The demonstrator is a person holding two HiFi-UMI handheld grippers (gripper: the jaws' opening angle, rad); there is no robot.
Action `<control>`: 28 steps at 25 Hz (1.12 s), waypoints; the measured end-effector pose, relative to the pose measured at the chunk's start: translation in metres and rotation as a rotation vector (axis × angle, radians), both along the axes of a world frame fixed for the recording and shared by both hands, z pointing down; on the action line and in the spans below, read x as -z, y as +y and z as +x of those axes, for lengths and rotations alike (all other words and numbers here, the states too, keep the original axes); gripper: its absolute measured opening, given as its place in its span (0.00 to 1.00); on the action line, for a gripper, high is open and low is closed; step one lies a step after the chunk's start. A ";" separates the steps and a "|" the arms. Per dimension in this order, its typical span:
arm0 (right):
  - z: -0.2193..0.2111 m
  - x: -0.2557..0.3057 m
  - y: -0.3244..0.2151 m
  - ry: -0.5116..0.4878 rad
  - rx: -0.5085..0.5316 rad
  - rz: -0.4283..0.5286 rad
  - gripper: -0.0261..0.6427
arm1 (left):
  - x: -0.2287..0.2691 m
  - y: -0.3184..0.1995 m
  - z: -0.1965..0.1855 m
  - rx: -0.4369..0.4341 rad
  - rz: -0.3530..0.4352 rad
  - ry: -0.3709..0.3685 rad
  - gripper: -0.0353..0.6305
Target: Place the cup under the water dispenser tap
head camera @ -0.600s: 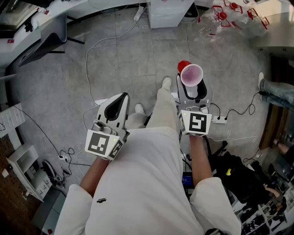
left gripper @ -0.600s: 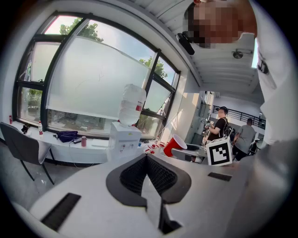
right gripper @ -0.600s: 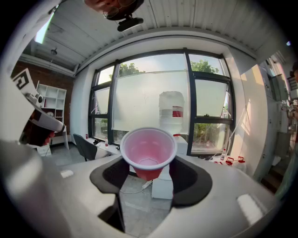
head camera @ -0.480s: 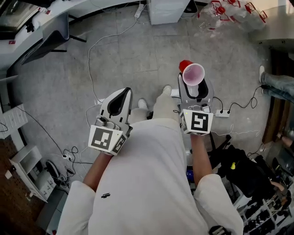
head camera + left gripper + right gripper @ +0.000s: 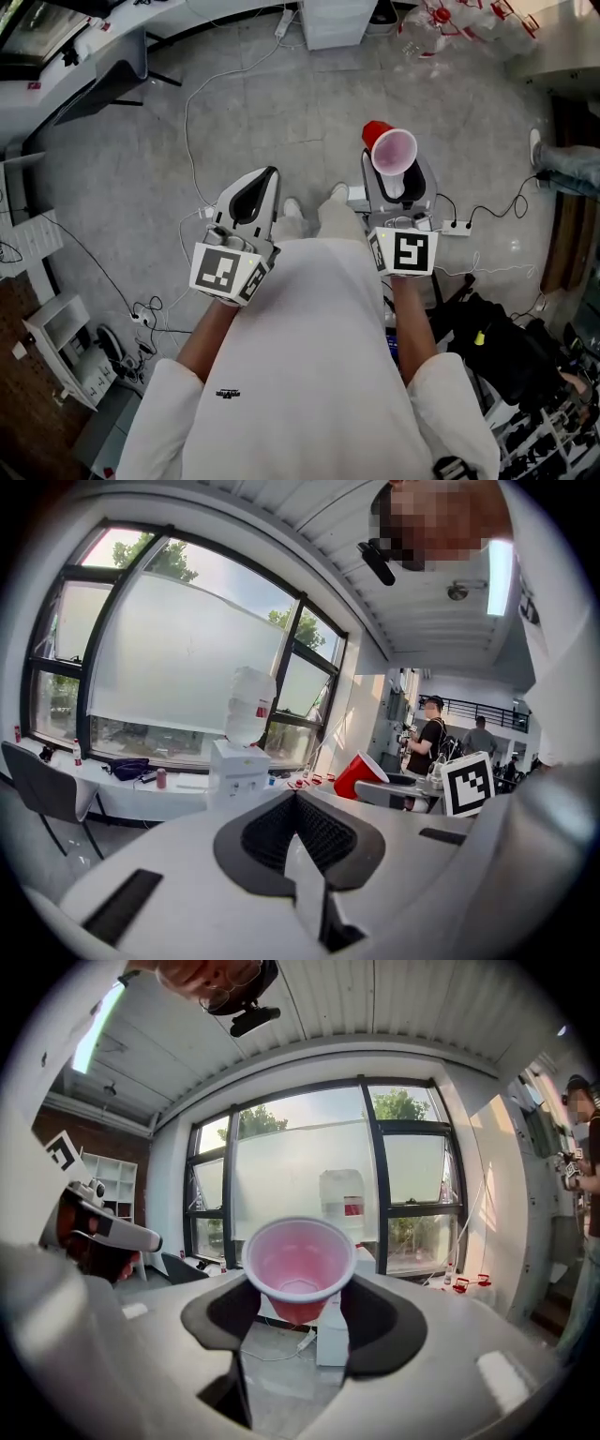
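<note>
A grey concrete floor (image 5: 122, 178) lies underfoot, with a white cable (image 5: 186, 122) looping across it. A power strip (image 5: 457, 227) lies near a black bag (image 5: 487, 349). Beneath the big windows (image 5: 187, 658), a dark chair (image 5: 37, 789) stands at a long white surface (image 5: 131, 797).

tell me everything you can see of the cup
The cup is red outside and pale pink inside. It looks like thin plastic with a rolled rim, and it is empty. The right gripper clamps its lower body between the jaws, with the mouth tilted back toward the person. It hangs over the floor and touches nothing else. The dispenser stands far behind it.
</note>
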State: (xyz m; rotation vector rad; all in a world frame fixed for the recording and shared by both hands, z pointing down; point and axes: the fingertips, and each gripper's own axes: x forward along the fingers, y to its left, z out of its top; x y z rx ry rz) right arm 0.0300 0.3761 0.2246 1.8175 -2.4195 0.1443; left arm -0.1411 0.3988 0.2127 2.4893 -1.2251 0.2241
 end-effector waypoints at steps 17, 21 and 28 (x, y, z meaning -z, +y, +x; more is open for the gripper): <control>0.070 0.015 -0.013 -0.007 0.052 0.036 0.45 | -0.001 -0.011 0.062 0.060 0.026 -0.025 0.06; 0.077 0.013 -0.040 -0.008 0.051 0.020 0.45 | -0.001 -0.040 0.068 0.064 0.028 -0.016 0.06; 0.072 0.006 -0.122 -0.028 0.048 -0.016 0.45 | -0.002 -0.135 0.066 0.059 0.042 0.012 0.06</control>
